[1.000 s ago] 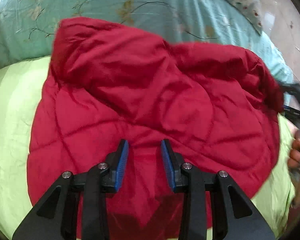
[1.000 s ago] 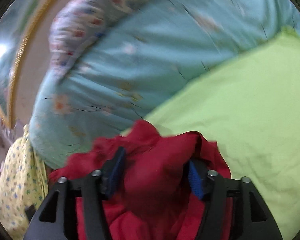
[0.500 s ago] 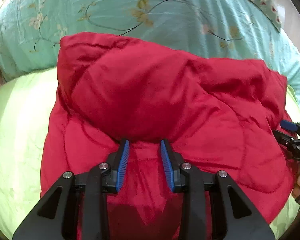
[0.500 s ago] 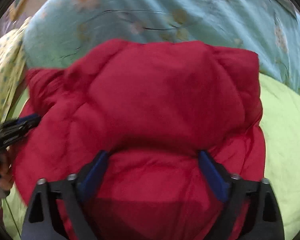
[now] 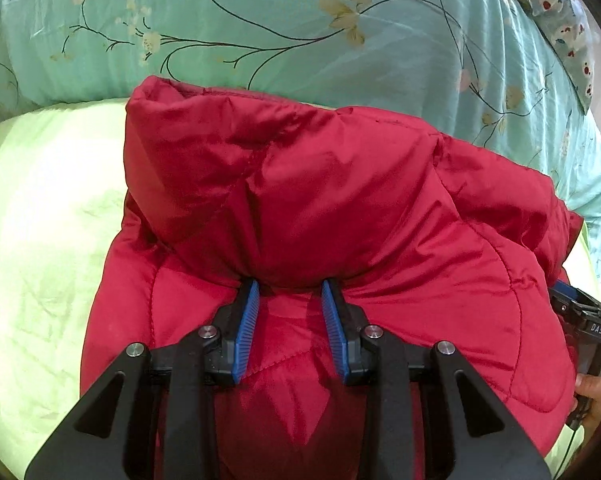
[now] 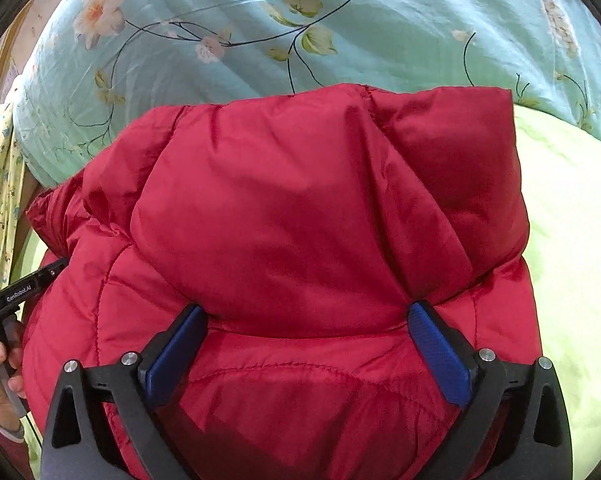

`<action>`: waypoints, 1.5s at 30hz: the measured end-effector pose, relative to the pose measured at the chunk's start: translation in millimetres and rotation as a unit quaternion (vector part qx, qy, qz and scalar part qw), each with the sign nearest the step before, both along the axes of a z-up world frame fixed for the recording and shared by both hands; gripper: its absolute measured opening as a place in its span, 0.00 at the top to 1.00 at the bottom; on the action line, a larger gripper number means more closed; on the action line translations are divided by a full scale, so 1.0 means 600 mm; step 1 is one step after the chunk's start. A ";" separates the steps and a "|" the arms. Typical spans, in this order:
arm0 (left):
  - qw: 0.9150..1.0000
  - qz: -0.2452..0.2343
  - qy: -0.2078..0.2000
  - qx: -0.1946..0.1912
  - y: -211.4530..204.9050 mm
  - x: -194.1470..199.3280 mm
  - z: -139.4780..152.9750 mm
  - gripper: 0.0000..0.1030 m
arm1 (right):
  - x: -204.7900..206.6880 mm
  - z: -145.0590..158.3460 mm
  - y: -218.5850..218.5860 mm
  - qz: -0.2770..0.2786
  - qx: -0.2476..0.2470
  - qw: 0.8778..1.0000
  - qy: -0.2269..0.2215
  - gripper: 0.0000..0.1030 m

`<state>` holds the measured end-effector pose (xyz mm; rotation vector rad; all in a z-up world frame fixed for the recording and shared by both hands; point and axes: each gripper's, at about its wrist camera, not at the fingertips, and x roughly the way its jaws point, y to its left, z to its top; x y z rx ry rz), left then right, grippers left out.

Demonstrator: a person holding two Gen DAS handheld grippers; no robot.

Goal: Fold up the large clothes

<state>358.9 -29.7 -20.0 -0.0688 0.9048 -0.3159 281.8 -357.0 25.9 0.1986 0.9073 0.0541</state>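
Lying on green sheet [image 5: 40,240]: red padded jacket [image 5: 340,220], folded, against floral quilt [image 5: 300,20].
Left gripper [image 5: 290,286]: narrow gap, tips under the fold; grip unclear.
Right gripper [image 6: 306,312]: just opened wide, straddling the fold, unpressed.
Right view only: yellow patterned cloth [image 6: 0,168].

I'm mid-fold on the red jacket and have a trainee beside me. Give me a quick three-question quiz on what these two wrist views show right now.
1. True or false: the red quilted jacket lies on the light green sheet.
2. Multiple choice: the right tool has its jaws A) pressed shut on a sleeve, B) spread wide, pads apart over the jacket, C) out of view.
3. Fill in: behind the jacket lies a teal ____-patterned quilt.

Key:
1. True.
2. B. The jaws have just been opening, with only the jacket's surface beneath them.
3. Floral.
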 end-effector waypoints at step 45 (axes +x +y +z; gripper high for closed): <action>0.987 0.024 0.034 -0.154 0.187 -0.118 -0.017 0.17 | -0.211 0.013 -0.143 -0.041 0.128 0.991 -0.026 0.00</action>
